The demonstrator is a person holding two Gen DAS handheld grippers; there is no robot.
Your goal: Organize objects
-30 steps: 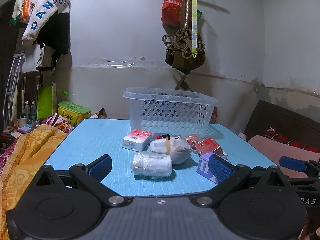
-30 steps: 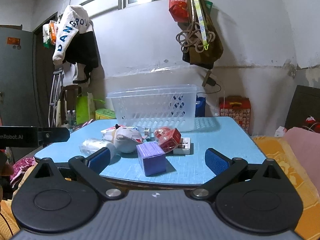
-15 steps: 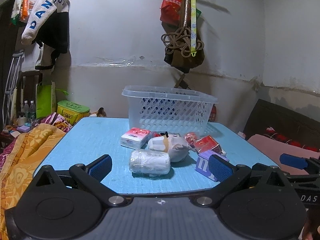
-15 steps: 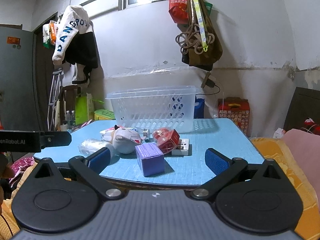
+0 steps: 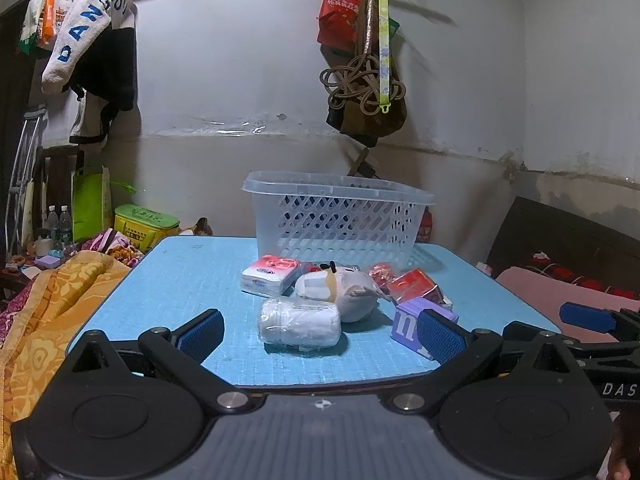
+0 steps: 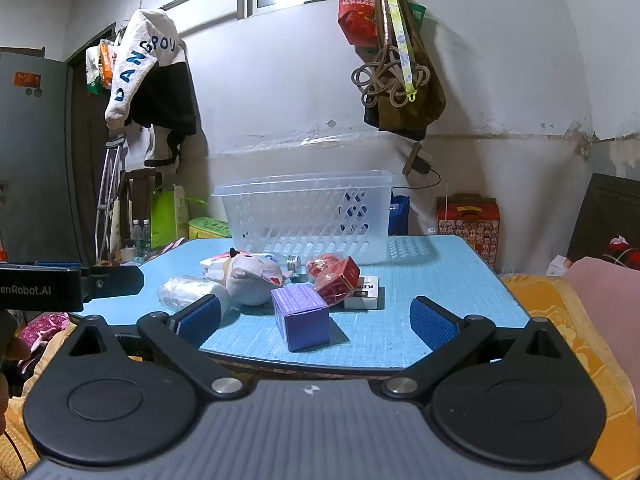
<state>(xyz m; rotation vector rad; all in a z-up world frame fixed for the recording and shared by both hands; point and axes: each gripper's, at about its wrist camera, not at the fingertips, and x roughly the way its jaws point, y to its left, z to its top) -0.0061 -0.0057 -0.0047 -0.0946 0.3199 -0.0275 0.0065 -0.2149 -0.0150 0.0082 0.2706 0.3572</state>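
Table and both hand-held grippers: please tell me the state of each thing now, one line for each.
Left hand-held gripper: open, holds nothing.
Right hand-held gripper: open, holds nothing.
Basket: upright on the table; contents cannot be told.
Wrapped white roll: lying on its side.
Plush toy: lying down.
Tissue pack: flat, sealed.
Purple box: upright, closed.
Red box: tilted, leaning on a white box.

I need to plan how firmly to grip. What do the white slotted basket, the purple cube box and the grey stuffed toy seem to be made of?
White slotted basket: translucent rigid plastic, probably; light passes through its moulded slotted walls.
Purple cube box: likely thin cardboard, matte, with sharp folded edges and print.
Grey stuffed toy: soft plush fabric, fuzzy and rounded, apparently stuffed.
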